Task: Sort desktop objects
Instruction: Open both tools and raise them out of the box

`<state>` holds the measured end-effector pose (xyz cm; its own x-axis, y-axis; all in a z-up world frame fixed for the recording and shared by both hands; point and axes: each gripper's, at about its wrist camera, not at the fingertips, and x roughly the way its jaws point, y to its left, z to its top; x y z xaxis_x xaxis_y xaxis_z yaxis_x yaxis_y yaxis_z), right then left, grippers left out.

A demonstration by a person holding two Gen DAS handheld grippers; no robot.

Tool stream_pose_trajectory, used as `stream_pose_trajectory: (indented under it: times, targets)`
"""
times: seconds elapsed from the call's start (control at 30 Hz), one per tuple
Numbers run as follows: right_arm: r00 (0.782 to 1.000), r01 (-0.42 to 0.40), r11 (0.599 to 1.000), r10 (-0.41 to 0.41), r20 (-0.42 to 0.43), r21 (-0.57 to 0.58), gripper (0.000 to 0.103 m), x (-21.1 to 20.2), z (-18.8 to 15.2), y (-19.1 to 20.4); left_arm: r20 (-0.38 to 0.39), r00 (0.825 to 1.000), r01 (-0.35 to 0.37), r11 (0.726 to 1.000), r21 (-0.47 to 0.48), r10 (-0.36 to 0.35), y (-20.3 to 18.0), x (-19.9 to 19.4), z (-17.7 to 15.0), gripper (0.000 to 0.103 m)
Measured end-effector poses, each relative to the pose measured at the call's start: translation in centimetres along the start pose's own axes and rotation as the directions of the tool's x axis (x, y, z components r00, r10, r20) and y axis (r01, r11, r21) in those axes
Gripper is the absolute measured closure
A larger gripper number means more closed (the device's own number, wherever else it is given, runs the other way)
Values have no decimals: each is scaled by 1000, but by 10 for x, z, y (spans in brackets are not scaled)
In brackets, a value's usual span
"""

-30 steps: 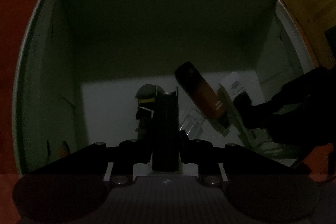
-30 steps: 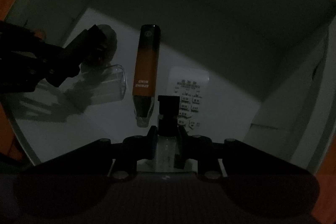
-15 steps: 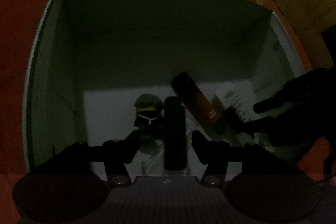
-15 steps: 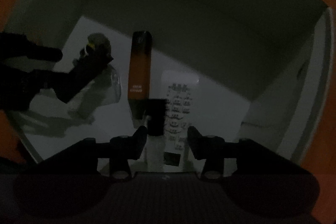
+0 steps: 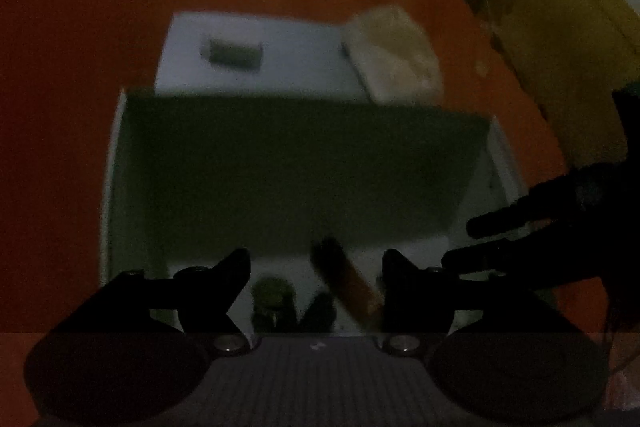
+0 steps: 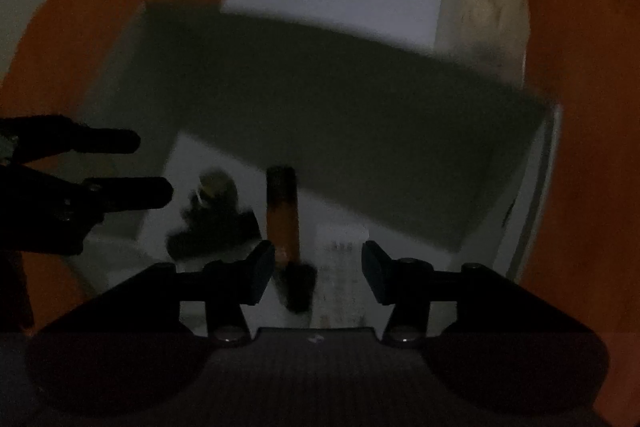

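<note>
Left wrist view: left gripper [image 5: 316,277] jaws opening, empty, above box [image 5: 280,155].
Right gripper [image 6: 318,277]: opening, empty.
Box floor: orange tube [image 6: 282,215], figurine [image 6: 212,187].

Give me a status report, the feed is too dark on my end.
Left gripper and right gripper opening, nothing between the jaws. Orange tube, toy figure and printed card lie in the white box. Nothing in the way.
</note>
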<state>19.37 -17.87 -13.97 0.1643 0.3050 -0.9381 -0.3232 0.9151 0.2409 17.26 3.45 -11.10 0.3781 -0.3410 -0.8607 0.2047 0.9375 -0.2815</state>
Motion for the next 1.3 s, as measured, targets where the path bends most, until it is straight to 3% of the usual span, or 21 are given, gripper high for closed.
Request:
stream_pose_trajectory:
  times: [0.17, 0.27, 0.33, 0.5, 0.6, 0.73, 0.87, 0.9, 0.93, 1.0, 1.03, 1.13, 1.2, 1.3]
  targets:
    - [990, -89, 988, 74, 118, 127, 47, -34, 24, -9, 56, 998, -24, 999, -38, 26, 2, -24, 33, 33]
    - [966, -198, 951, 149, 211, 236, 47, -64, 33, -23, 125, 991, -31, 996, -83, 41, 6, -49, 55, 33]
    - [953, -230, 929, 155, 262, 289, 47, -89, 39, -33, 156, 986, -46, 992, -116, 64, 10, -67, 70, 32]
    - [938, -195, 934, 88, 335, 300, 47, -159, 57, -45, 219, 963, -144, 987, -75, 157, 3, -117, 111, 31]
    - [917, -185, 938, 58, 394, 292, 47, -206, 70, -43, 275, 944, -165, 983, -85, 182, -2, -148, 138, 31]
    - [872, -199, 937, 36, 488, 286, 47, -268, 91, -37, 353, 909, -195, 975, -107, 220, -12, -189, 175, 31]
    - [812, -179, 941, -24, 584, 287, 47, -330, 113, -32, 438, 860, -230, 965, -128, 263, -26, -228, 213, 31]
    - [793, -172, 942, -40, 608, 287, 47, -345, 120, -32, 457, 850, -224, 964, -141, 264, -28, -235, 222, 31]
    - [776, -170, 942, -54, 628, 291, 47, -357, 125, -32, 469, 851, -183, 970, -157, 236, -26, -244, 233, 29]
    - [757, -164, 937, -79, 648, 307, 47, -375, 138, -34, 496, 843, -127, 973, -194, 209, -22, -256, 251, 27]
    - [756, -161, 934, -90, 648, 318, 47, -381, 145, -36, 505, 836, -119, 970, -212, 213, -20, -258, 258, 27]
    - [756, -136, 931, -124, 643, 339, 47, -392, 166, -41, 475, 828, -216, 952, -217, 296, -21, -246, 281, 26]
    - [767, -106, 936, -139, 627, 337, 45, -385, 182, -44, 459, 834, -231, 949, -215, 306, -19, -234, 287, 26]
    - [800, -78, 937, -145, 582, 341, 45, -360, 202, -51, 429, 853, -222, 950, -217, 298, -13, -204, 292, 26]
